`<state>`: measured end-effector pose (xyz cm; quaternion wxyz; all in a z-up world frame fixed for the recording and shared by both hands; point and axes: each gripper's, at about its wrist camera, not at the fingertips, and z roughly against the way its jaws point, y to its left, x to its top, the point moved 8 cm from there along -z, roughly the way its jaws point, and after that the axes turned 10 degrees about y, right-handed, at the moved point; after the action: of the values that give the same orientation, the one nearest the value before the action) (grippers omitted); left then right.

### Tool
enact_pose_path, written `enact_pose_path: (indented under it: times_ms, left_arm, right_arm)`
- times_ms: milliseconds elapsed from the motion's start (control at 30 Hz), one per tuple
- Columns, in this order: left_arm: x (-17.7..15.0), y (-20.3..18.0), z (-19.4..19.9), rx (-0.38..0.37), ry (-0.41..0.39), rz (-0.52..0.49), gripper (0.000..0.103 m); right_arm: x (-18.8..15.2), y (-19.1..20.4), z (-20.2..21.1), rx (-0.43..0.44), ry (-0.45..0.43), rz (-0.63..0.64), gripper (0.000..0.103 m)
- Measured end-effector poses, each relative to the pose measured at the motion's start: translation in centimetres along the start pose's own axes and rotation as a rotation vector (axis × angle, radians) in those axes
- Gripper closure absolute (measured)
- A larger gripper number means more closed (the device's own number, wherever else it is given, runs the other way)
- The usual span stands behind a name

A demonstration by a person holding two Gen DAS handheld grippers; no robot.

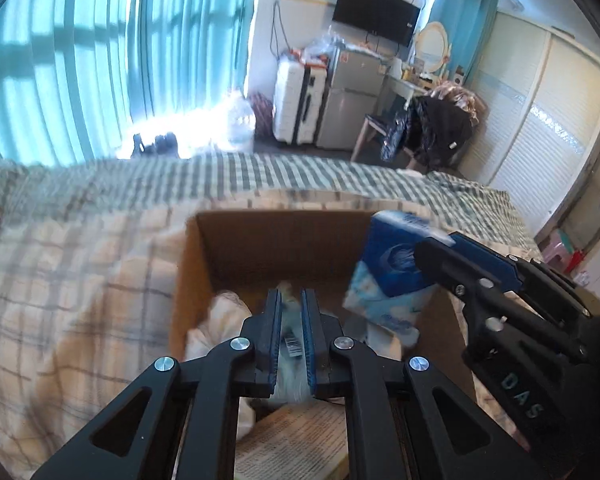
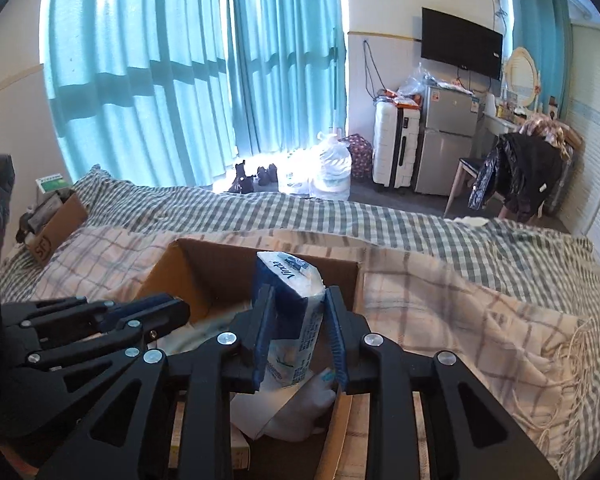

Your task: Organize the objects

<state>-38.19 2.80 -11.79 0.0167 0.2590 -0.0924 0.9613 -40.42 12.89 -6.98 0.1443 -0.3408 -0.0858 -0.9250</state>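
Tissue pack [image 2: 290, 320], printed "Vinda", is pinched by the right tongs [image 2: 300, 336] above the cardboard box [image 2: 204, 276]. The left tongs [image 1: 291, 332] pinch a clear barcoded packet [image 1: 293, 344] over the same box on the bed [image 2: 460, 240].

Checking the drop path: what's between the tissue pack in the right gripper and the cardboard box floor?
In the right wrist view, the tissue pack hangs over the cardboard box; white packets already lie beneath it.

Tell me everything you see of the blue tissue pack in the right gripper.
The tissue pack is a soft plastic-wrapped block, dark blue at one side, white and pale blue elsewhere, with printed lettering on top. It stands roughly upright, clamped between the right gripper's fingers, over the open cardboard box on the bed. Whether its lower end touches the box contents is unclear.
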Motion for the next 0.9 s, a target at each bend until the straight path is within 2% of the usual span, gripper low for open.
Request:
enact_pose_path:
  times_ms: [67, 133, 200, 233, 333, 433, 500, 533, 600, 733, 867, 900]
  left_arm:
    - [-0.2, 0.3, 0.1, 0.003, 0.001, 0.003, 0.092]
    - [-0.5, 0.7, 0.6, 0.033, -0.009, 0.002, 0.084]
    - [-1.2, 0.9, 1.4, 0.041, 0.012, 0.004, 0.064]
    - [-1.5, 0.9, 2.3, 0.044, 0.013, -0.004, 0.062]
    - [-1.8, 1.0, 5.9, 0.077, -0.036, -0.019, 0.054]
    - [-1.7, 0.6, 10.6, 0.081, -0.101, -0.021, 0.045]
    - [-1.9, 0.4, 13.7, 0.090, -0.158, -0.017, 0.030]
    - [-2.0, 0.2, 15.5, 0.092, -0.188, -0.013, 0.028]
    - [-2.4, -0.2, 18.2, 0.090, -0.226, -0.015, 0.027]
    - [-3.7, -0.8, 23.4, 0.143, -0.308, -0.025, 0.026]
    - [-5.5, -0.6, 26.6, 0.149, -0.349, -0.006, 0.018]
    - [-6.0, -0.6, 27.1, 0.146, -0.355, 0.000, 0.014]
  right_arm:
    - [-0.1, -0.3, 0.2, 0.009, -0.002, -0.009, 0.078]
    - [-0.1, -0.6, 0.9, -0.023, -0.009, -0.013, 0.076]
    - [0.0, -0.7, 1.8, -0.026, -0.007, -0.030, 0.071]
    - [0.0, -0.6, 2.5, -0.021, -0.006, -0.038, 0.069]
    - [0.4, -0.1, 5.6, -0.029, -0.034, -0.030, 0.067]
    - [0.7, 0.7, 9.9, -0.029, -0.071, -0.027, 0.058]
    - [0.8, 1.2, 13.2, -0.045, -0.108, -0.016, 0.051]
    - [0.8, 1.5, 14.6, -0.053, -0.123, -0.013, 0.046]
    - [0.7, 2.0, 17.6, -0.053, -0.151, -0.008, 0.045]
    - [-0.1, 3.1, 22.6, -0.051, -0.198, -0.007, 0.037]
    - [-1.2, 4.0, 26.7, -0.023, -0.247, -0.017, 0.035]
    - [-1.6, 4.2, 27.5, -0.023, -0.256, -0.015, 0.034]
